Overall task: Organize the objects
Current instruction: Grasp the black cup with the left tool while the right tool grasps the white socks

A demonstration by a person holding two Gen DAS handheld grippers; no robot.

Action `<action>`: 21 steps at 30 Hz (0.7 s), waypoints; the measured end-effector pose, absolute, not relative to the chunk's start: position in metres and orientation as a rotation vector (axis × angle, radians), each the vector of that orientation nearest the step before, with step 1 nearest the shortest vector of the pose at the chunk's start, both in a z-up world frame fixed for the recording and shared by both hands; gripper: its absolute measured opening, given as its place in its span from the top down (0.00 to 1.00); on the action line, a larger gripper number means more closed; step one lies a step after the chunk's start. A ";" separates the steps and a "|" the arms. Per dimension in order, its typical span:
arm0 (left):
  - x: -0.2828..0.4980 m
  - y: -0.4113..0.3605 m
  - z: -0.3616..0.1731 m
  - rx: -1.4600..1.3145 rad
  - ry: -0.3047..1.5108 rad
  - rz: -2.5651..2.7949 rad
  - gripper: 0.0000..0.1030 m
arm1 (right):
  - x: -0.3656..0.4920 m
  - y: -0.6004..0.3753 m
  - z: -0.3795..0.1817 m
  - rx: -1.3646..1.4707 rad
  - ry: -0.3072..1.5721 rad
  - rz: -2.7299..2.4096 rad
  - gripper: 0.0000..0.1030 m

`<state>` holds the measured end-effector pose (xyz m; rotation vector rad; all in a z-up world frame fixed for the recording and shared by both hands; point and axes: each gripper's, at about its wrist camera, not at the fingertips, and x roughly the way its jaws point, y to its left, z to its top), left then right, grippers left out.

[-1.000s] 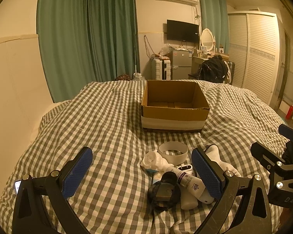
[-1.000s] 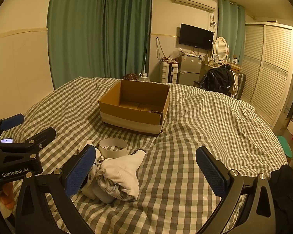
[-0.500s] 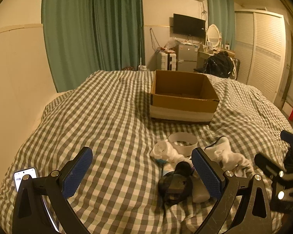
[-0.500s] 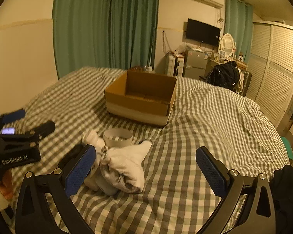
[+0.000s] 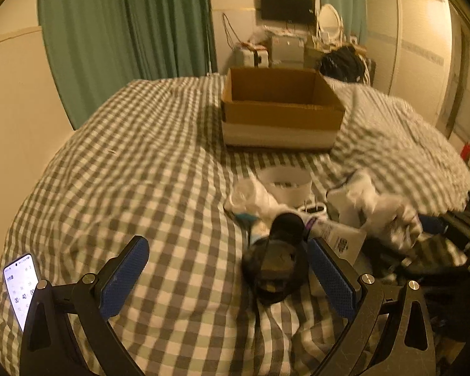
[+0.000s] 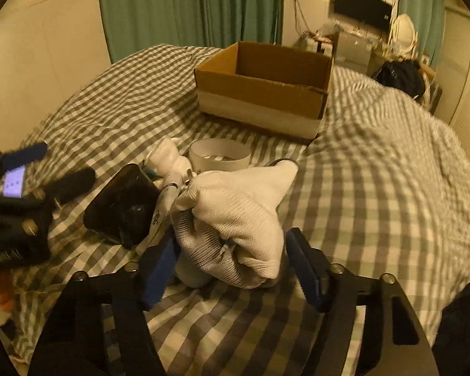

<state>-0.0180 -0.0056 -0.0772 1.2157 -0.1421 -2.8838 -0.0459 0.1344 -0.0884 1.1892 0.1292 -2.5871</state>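
Note:
An open, empty cardboard box (image 5: 281, 109) (image 6: 263, 91) stands on the checked bed. In front of it lies a pile: a white tape ring (image 6: 219, 155), a rolled white sock (image 6: 238, 216), a small white bundle (image 6: 169, 158), a black device (image 6: 122, 206) (image 5: 275, 266) and a white bottle (image 5: 344, 238). My right gripper (image 6: 231, 269) is partly closed, its jaws on either side of the rolled sock. My left gripper (image 5: 228, 279) is open and empty, its right finger beside the black device.
A lit phone (image 5: 18, 285) lies at the bed's left edge. Green curtains (image 5: 125, 31), a television (image 5: 286, 7), a desk with clutter and a white wardrobe (image 5: 422, 47) stand beyond the bed. A dark garment (image 6: 463, 322) lies at the right.
Both grippers have moved down and forward towards the pile. The right jaws have narrowed from wide open to close around the rolled sock. The left stays open.

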 end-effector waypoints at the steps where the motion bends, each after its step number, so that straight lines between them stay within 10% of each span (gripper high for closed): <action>1: -0.019 -0.003 -0.082 1.241 -0.149 -2.879 0.00 | -0.045 0.136 -0.087 1.186 0.127 -2.585 0.42; 11: -0.032 0.005 -0.112 1.371 -0.174 -2.869 0.10 | -0.037 0.147 -0.072 1.127 0.087 -2.619 0.51; 17: -0.030 0.015 -0.109 1.446 -0.129 -2.979 0.56 | -0.037 0.148 -0.065 1.109 0.102 -2.645 0.51; 21: -0.027 0.019 -0.104 1.426 -0.171 -2.979 0.57 | -0.035 0.148 -0.061 1.092 0.121 -2.660 0.52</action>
